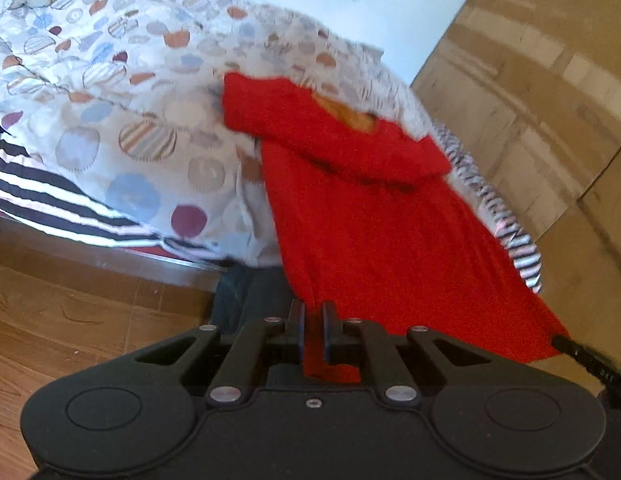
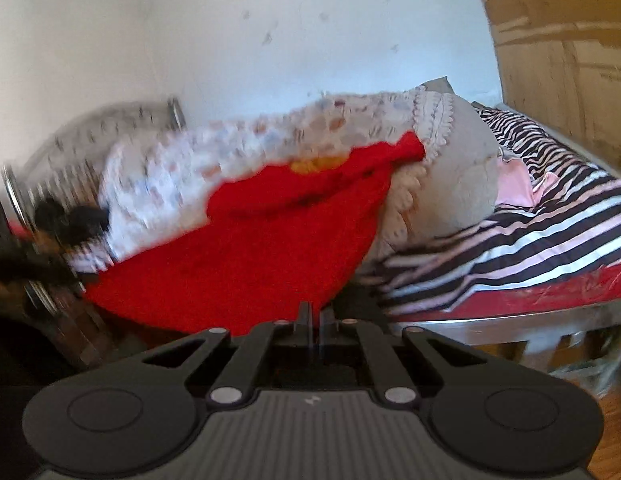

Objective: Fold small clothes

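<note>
A small red garment [image 1: 374, 216] with an orange patch near its top is stretched between my two grippers and drapes over the bed's quilt. My left gripper [image 1: 313, 320] is shut on one corner of its hem, with red cloth pinched between the blue pads. In the right wrist view the same red garment [image 2: 246, 264] spreads out ahead, and my right gripper [image 2: 315, 320] is shut on its near edge. The other gripper's black tip [image 1: 582, 354] shows at the red cloth's far corner in the left wrist view. Both views are blurred by motion.
A quilt with round patches [image 1: 122, 92] lies heaped on the bed over a black, white and pink striped sheet [image 2: 550, 236]. A beige pillow [image 2: 466, 184] lies beside it. Cardboard boxes [image 1: 542, 92] stand at the right, a wooden floor [image 1: 70, 320] lies below.
</note>
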`<state>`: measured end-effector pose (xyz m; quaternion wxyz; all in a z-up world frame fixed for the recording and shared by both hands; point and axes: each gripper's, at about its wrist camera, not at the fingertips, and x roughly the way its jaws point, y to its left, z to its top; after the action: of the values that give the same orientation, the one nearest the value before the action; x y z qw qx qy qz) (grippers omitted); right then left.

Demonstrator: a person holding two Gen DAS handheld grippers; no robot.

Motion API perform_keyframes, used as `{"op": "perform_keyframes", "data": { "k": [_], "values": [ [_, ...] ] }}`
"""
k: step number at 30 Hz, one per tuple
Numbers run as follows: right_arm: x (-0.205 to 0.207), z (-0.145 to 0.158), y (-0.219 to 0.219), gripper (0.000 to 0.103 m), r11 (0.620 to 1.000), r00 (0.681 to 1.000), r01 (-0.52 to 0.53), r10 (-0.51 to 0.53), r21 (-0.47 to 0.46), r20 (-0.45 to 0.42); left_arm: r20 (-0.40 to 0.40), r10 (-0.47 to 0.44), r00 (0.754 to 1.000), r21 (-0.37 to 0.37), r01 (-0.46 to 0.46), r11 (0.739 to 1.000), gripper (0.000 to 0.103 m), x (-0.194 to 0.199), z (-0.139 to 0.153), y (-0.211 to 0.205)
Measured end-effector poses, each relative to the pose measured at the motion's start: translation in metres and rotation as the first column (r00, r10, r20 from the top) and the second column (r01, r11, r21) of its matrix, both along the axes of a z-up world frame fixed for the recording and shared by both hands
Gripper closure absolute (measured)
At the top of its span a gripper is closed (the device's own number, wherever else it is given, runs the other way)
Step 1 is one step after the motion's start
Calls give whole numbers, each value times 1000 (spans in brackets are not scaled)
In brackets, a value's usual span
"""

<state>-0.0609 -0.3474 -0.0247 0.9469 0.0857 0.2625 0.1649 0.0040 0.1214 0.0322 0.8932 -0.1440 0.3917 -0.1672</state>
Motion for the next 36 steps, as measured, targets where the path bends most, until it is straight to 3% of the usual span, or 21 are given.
{"op": "perform_keyframes", "data": {
  "k": [4,11,13,14,15,16,18,19,21,23,26,29,31,36],
  "values": [
    [2,-19,8,100,998,1000,-16,15,-61,-12,-31,-20,999,84,23,996,95,6,-23,-5],
    [1,-37,5,98,996,999,-36,33,-88,-25,-30,-51,998,99,54,994,89,7,-48,-6],
    [1,-41,0,91,994,999,-28,25,-101,-30,-32,-64,997,112,67,992,83,6,-53,-5],
    [1,-44,-2,88,993,999,-20,17,-117,-29,-29,-68,997,113,71,991,73,5,-55,-4],
    [0,-46,-4,74,990,1000,-12,8,-138,-27,-23,-68,997,118,70,990,62,4,-56,-2],
    [0,-48,-6,52,986,1000,-4,0,-165,-24,-14,-62,998,132,64,989,56,3,-58,1],
    [-4,-55,-7,33,964,1000,19,-17,-265,9,12,-47,999,183,43,982,42,2,-60,4],
    [-6,-58,-5,31,946,999,25,-16,-324,30,34,-44,998,223,35,974,38,1,-62,6],
    [-9,-66,-2,24,899,998,22,2,-436,55,59,-53,997,273,35,961,21,1,-66,9],
    [-11,-73,0,16,864,996,12,32,-504,79,73,-71,995,321,44,946,18,1,-72,14],
    [-13,-88,2,15,808,988,-34,116,-588,101,69,-125,990,391,89,916,12,0,-80,18],
    [-11,-104,10,16,724,968,-78,221,-686,123,85,-156,984,445,103,890,10,-1,-90,25],
    [-10,-116,19,18,639,942,-87,303,-765,147,77,-157,985,466,104,879,9,-1,-95,30],
    [-19,-154,46,27,342,825,-62,547,-938,145,57,-108,993,474,68,878,7,-1,-104,41]
  ]
}}
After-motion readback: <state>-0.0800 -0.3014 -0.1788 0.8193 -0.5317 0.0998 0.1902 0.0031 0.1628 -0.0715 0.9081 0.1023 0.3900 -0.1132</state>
